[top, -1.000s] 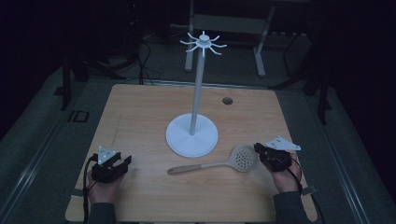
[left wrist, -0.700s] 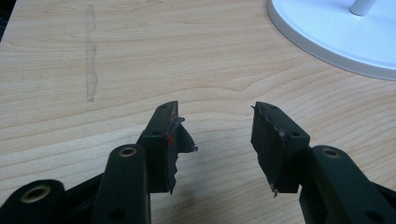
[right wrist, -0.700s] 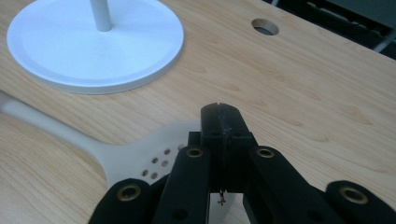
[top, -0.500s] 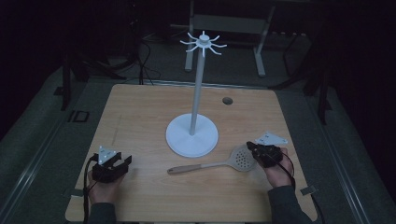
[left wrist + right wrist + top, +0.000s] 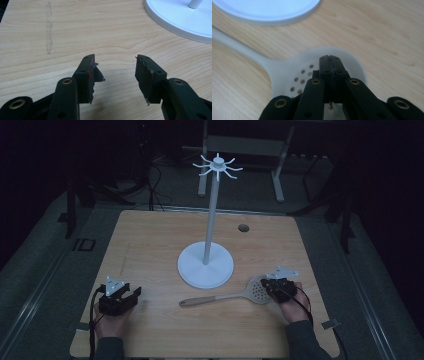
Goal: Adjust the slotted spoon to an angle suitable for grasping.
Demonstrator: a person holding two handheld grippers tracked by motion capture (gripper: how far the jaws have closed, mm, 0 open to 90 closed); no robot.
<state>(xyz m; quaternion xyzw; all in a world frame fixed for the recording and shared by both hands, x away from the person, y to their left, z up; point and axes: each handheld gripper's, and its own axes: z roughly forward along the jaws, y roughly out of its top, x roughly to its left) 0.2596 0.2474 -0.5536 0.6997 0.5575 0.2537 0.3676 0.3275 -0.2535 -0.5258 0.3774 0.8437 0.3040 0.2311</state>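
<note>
Right hand-held gripper (image 5: 276, 287) jaws fully closed, nothing between, over slotted spoon (image 5: 235, 295) head; spoon flat on wood surface (image 5: 150, 240) beside white stand (image 5: 206, 265); left hand-held gripper (image 5: 120, 299) open, empty; room dark.

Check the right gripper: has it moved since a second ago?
Yes. The right gripper has come in toward the stand's base and now sits over the skimmer's head, jaws shut; earlier it was just outside it.

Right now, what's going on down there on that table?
Left gripper open, idle. Right gripper shut, empty, over the skimmer's perforated head. White stand close behind. Nothing blocking.
</note>
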